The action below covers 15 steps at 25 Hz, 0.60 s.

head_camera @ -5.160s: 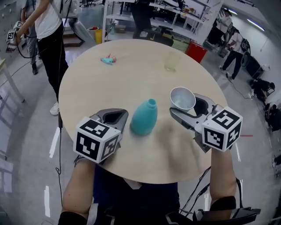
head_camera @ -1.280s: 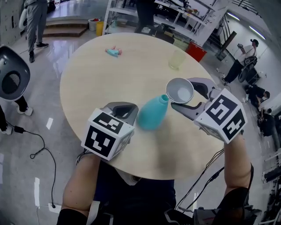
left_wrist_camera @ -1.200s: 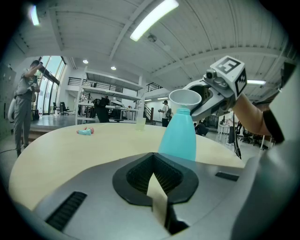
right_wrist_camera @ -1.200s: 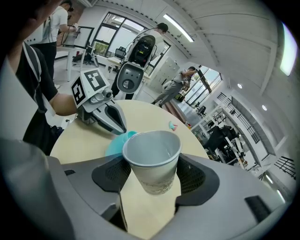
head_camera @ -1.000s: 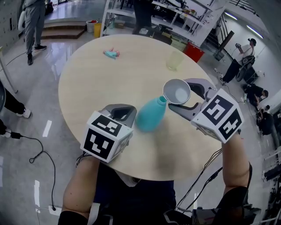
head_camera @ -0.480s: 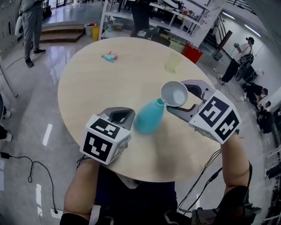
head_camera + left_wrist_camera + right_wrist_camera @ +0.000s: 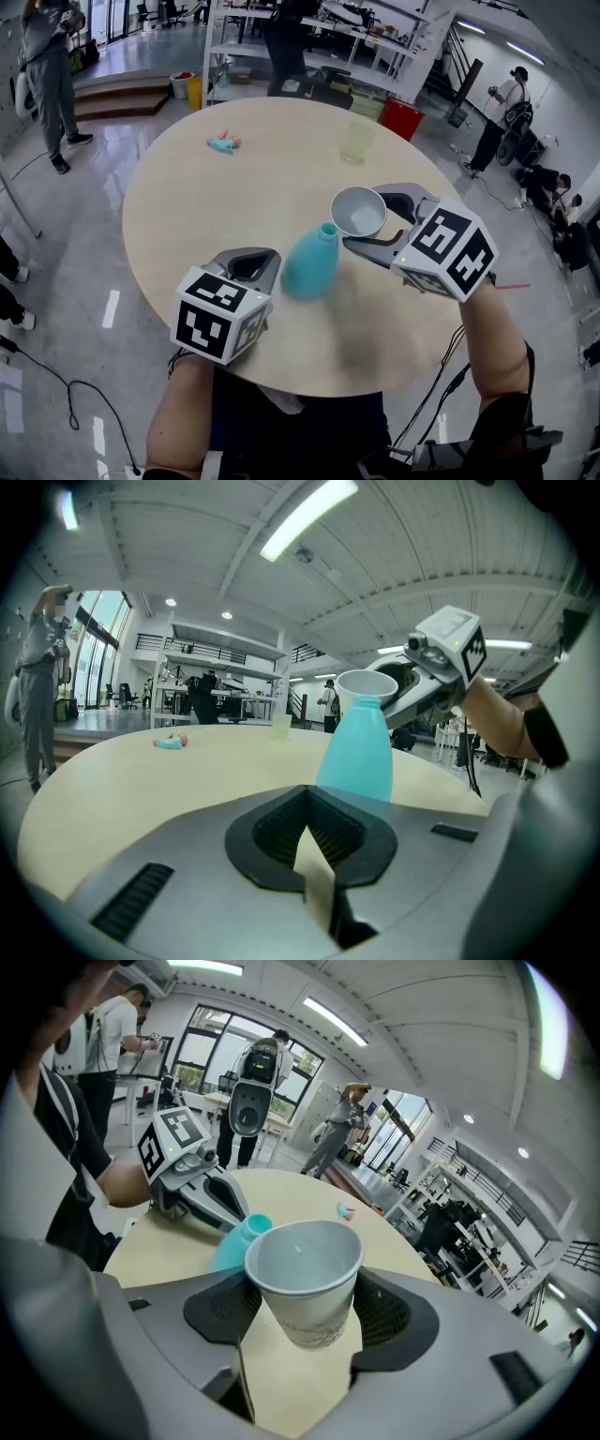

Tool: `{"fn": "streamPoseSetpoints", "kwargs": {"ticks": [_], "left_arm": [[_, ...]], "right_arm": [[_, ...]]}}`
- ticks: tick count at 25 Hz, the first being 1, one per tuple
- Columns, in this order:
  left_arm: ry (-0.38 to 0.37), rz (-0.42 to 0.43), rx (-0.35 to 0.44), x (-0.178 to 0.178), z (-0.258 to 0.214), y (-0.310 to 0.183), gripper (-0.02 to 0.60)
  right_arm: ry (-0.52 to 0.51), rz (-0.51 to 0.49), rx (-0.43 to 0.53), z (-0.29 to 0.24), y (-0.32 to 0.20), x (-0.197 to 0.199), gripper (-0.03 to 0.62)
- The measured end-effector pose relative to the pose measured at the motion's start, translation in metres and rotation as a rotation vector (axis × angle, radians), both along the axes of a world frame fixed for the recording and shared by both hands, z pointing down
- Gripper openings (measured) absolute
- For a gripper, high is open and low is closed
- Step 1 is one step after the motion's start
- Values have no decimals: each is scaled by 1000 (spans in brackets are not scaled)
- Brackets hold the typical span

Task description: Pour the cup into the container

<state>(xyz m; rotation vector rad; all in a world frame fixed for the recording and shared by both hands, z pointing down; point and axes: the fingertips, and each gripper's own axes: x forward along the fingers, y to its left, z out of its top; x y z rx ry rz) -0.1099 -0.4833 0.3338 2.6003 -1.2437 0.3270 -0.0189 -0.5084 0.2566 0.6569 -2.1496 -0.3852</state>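
A teal narrow-necked bottle stands near the front of the round table; it also shows in the left gripper view. My right gripper is shut on a white paper cup, which hangs upright with its rim just right of the bottle's mouth. In the right gripper view the cup sits between the jaws of that gripper, and its contents are unclear. My left gripper rests on the table just left of the bottle, shut with nothing in it.
A translucent yellowish cup stands at the table's far right. A small teal and pink object lies at the far left. A red bin, shelving and several people stand beyond the table.
My right gripper has carried the cup left and slightly away from me, from well right of the bottle to beside its mouth. The left gripper has hardly moved.
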Motion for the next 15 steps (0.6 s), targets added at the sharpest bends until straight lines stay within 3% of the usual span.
{"fn": "streamPoseSetpoints", "kwargs": {"ticks": [5,15], "left_arm": [[-4,3,-8,0,-2,4,2],[-4,3,-13,-2,0,4,2]], "right_arm": [[-175,33,-87,-3,1,12,310],[-420,141,-127,6,-8,57,310]]}}
